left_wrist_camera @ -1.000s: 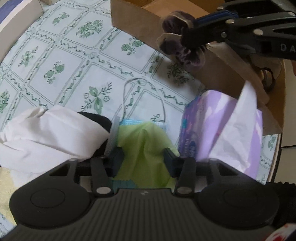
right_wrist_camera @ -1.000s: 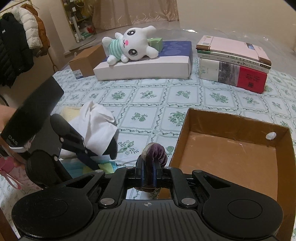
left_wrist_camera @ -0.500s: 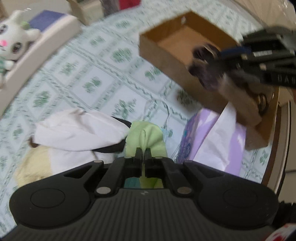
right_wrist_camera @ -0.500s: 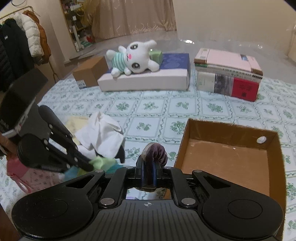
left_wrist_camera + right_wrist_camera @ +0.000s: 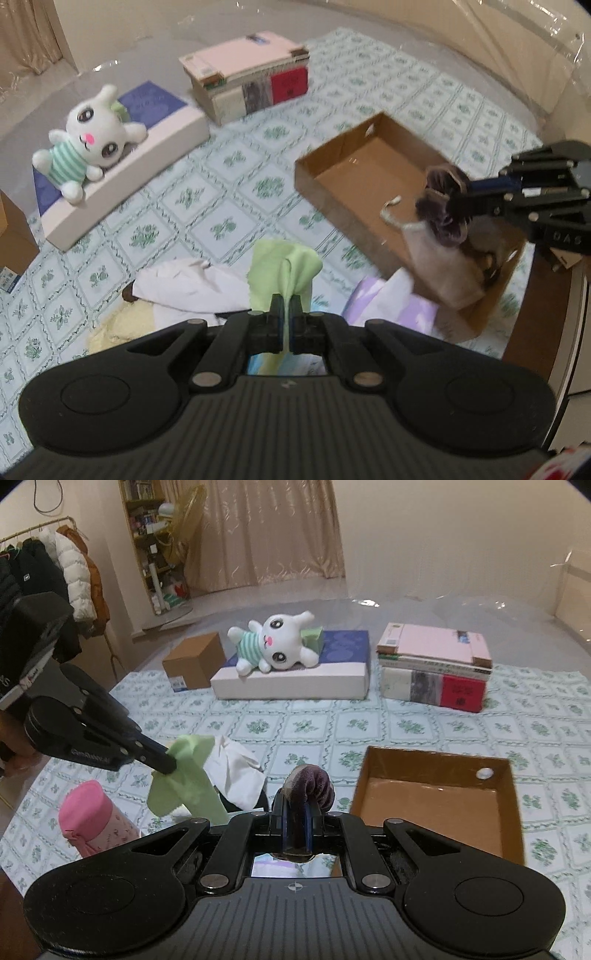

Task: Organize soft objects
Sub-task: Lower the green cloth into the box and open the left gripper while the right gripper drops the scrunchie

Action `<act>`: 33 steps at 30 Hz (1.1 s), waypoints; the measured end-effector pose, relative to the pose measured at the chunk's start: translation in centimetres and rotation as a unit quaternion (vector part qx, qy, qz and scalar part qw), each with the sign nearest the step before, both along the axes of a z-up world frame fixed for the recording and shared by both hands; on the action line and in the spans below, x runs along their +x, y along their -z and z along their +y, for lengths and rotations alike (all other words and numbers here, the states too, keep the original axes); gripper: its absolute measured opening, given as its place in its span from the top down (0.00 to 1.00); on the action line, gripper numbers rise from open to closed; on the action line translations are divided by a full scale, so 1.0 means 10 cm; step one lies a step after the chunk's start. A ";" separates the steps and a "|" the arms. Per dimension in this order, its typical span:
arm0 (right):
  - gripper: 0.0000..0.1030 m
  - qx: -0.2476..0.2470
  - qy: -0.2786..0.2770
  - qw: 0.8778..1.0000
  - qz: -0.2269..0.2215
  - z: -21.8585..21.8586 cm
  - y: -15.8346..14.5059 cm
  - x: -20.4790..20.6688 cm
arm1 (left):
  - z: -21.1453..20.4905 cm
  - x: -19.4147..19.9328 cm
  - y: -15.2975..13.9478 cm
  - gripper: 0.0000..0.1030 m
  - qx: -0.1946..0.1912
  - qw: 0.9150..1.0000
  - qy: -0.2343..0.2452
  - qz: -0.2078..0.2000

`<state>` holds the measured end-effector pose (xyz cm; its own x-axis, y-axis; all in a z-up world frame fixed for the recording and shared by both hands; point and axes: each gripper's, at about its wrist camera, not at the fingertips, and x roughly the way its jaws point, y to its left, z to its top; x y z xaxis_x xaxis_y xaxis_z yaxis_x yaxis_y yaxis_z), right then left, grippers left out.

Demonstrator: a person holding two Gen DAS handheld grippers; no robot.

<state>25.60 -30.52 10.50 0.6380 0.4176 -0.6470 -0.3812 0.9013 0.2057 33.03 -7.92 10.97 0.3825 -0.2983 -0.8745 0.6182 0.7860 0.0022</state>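
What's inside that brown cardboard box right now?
The cardboard box looks empty: bare brown floor in the right wrist view. The near corner is hidden by the right gripper and its dangling purple-grey sock.

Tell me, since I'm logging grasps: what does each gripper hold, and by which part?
The left gripper pinches the light green cloth at a bunched fold. The right gripper clamps the purple-and-beige sock by its purple end.

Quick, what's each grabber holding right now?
Left gripper: closed, holding the green cloth.
Right gripper: closed, holding the purple sock.
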 end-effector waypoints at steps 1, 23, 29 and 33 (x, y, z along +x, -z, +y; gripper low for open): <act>0.92 0.000 0.005 1.000 -0.002 -0.05 -0.03 -0.04 | -0.04 -0.04 -0.05 0.99 -0.004 1.000 0.000 -0.005; 0.91 -0.022 0.105 0.994 0.010 -1.20 0.02 -0.25 | -1.52 -0.24 -0.14 0.99 -0.088 0.996 -0.006 -0.016; 0.91 -0.015 0.113 0.993 0.024 -1.32 0.20 -0.04 | -1.72 -0.02 0.16 0.99 -0.099 0.994 -0.037 -0.009; 0.91 -0.013 0.114 0.993 0.030 -1.34 0.29 0.08 | -1.81 0.10 0.35 0.98 -0.105 0.993 -0.050 -0.007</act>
